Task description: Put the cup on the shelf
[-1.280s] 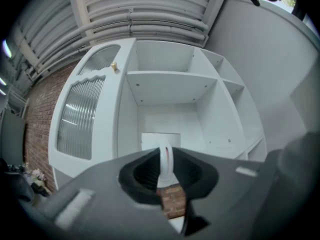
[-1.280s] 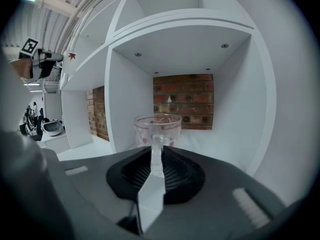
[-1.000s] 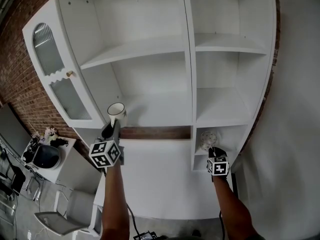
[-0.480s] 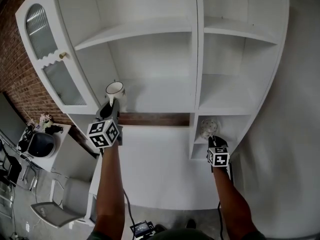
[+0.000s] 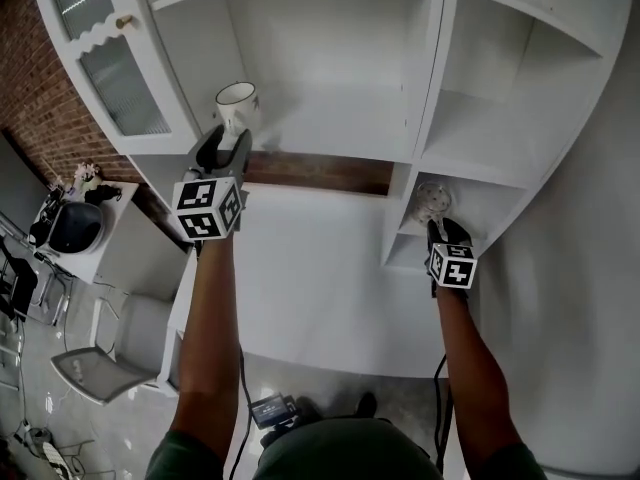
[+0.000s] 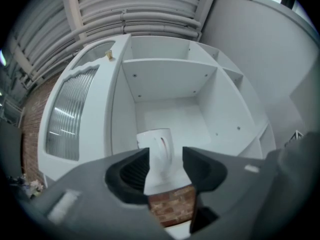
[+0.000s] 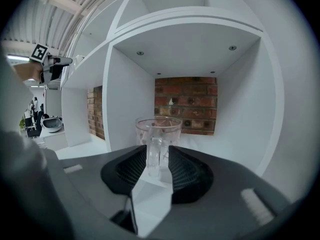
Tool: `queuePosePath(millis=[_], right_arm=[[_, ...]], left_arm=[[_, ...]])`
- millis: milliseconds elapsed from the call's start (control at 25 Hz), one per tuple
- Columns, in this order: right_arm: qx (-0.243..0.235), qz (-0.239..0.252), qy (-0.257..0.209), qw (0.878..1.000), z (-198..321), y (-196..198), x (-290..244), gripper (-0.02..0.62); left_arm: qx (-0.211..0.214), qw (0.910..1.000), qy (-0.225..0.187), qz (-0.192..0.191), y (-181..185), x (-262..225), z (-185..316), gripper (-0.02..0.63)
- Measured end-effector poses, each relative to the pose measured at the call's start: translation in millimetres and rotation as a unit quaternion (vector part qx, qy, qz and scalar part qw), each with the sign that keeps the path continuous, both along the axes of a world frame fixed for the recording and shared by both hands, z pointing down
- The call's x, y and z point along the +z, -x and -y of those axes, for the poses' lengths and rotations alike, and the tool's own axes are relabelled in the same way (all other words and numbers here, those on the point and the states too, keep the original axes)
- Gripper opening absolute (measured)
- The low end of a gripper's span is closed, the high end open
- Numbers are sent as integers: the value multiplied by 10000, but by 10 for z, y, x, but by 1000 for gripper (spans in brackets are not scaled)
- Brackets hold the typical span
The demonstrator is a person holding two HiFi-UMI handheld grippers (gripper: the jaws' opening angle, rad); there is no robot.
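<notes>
Left gripper is letting go: its jaws are opening on either side of the white cup, with a clear gap at the right jaw, so the pads no longer pinch it. The cup stands upright at the very front edge of the wide shelf, just above the brick strip. It probably sits that close to the lip because the gripper reaches in from the front and low, so the nearest stable spot is the edge. Beside this bay, the cabinet's ribbed glass door hangs open, leaving the way in clear.

Right gripper is releasing as well. Its jaws are spreading, and the handle of the clear glass cup stands between them. Gripping the handle rather than the body suits a smooth glass wall that might slip. This cup rests upright on the floor of the small lower compartment, with the brick wall showing through the open back.

Both cups look settled on their boards, so the placing seems nearly finished. What remains, I judge, is to draw each gripper straight back without brushing a cup, the white one above all, since it sits so near the drop.
</notes>
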State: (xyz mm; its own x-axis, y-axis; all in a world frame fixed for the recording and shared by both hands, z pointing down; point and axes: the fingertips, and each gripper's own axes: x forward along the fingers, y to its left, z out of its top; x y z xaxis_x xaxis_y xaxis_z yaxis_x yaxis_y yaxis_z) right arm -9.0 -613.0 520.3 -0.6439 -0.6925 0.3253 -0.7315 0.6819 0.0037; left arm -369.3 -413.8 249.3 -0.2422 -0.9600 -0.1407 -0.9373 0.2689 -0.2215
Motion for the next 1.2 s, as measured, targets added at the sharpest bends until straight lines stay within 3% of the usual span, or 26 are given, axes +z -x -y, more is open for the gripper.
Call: queuePosePath(millis=[360, 680, 1000, 1200], right_arm=[[48, 217, -383, 9990, -202, -121, -211, 176], [118, 720, -814, 9940, -626, -369, -683, 175], [-212, 975, -1507, 9835, -1296, -432, -1368, 9], [-815, 977, -1509, 9803, -1752, -263, -1550, 8]], left_arm=[[-111, 9991, 76, 390, -154, 111, -448, 212], [82, 9981, 5, 617, -448, 135, -928, 143], [415, 9958, 91, 809, -894, 227, -1374, 18], [549, 9961, 61, 690, -1121, 266, -1624, 2]])
